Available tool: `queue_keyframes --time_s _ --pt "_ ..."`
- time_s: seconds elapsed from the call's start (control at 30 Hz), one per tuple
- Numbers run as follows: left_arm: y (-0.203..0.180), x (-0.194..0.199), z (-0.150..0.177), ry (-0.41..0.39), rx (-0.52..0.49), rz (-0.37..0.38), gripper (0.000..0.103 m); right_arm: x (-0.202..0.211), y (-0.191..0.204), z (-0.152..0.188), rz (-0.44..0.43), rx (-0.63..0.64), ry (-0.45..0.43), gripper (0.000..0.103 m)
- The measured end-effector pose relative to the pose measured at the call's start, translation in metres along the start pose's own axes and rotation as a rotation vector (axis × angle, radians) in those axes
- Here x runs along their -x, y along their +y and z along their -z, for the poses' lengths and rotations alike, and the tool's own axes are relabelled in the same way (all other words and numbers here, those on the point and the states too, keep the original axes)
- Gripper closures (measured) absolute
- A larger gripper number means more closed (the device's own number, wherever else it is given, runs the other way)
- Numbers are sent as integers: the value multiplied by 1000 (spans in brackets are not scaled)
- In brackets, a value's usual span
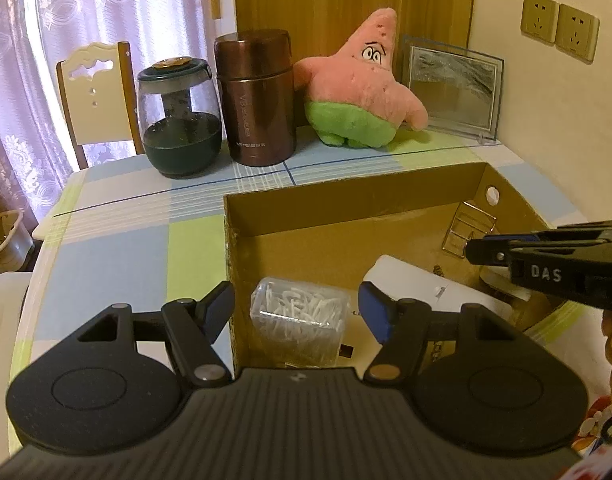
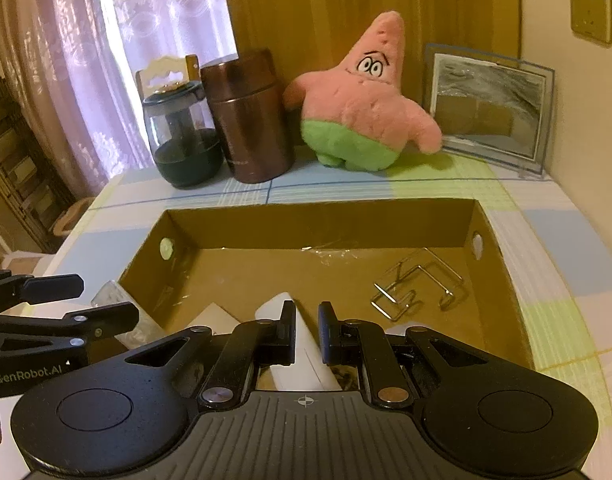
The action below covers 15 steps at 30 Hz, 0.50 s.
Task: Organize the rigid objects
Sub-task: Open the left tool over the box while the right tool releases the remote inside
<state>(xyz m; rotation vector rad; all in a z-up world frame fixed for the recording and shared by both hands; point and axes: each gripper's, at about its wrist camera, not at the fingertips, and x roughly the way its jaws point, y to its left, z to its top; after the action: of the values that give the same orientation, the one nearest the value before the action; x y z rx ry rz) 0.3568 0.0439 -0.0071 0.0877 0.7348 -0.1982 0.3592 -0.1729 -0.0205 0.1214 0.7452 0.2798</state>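
An open cardboard box point(image 1: 345, 188) point(image 2: 317, 226) lies on the checked tablecloth. In its near left corner stands a clear plastic case of small white picks point(image 1: 300, 316). My left gripper point(image 1: 298, 310) point(image 2: 108, 298) is open, its jaws straddling the case without touching it, and its left finger point(image 1: 220, 308) is outside the box wall. A flat white packet point(image 1: 409, 286) point(image 2: 306, 340) lies on the box floor. My right gripper point(image 2: 307, 328) point(image 1: 471, 250) hovers over it, shut with nothing held. A bent wire rack point(image 2: 417, 288) point(image 1: 469, 228) rests in the far right corner.
Along the table's back stand a dark glass jar point(image 1: 178, 120), a brown metal flask point(image 1: 258, 100), a pink and green star plush point(image 1: 357, 84) and a glass picture frame point(image 1: 453, 88). A chair point(image 1: 98, 96) and curtains are behind. Wall sockets point(image 1: 559, 24) sit to the right.
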Motion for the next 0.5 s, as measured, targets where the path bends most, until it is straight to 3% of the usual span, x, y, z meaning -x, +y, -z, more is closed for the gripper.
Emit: queue_keyframes --time_s 0.37,0.43,0.5 --pt "-6 40 12 -19 29 -11 37 49 -4 17 4 -2 -14 92" --pt "-8 50 17 -19 37 -9 36 58 -2 24 9 7 -13 87" --pt "-11 58 22 -18 41 -10 35 68 -1 31 13 11 -17 70"
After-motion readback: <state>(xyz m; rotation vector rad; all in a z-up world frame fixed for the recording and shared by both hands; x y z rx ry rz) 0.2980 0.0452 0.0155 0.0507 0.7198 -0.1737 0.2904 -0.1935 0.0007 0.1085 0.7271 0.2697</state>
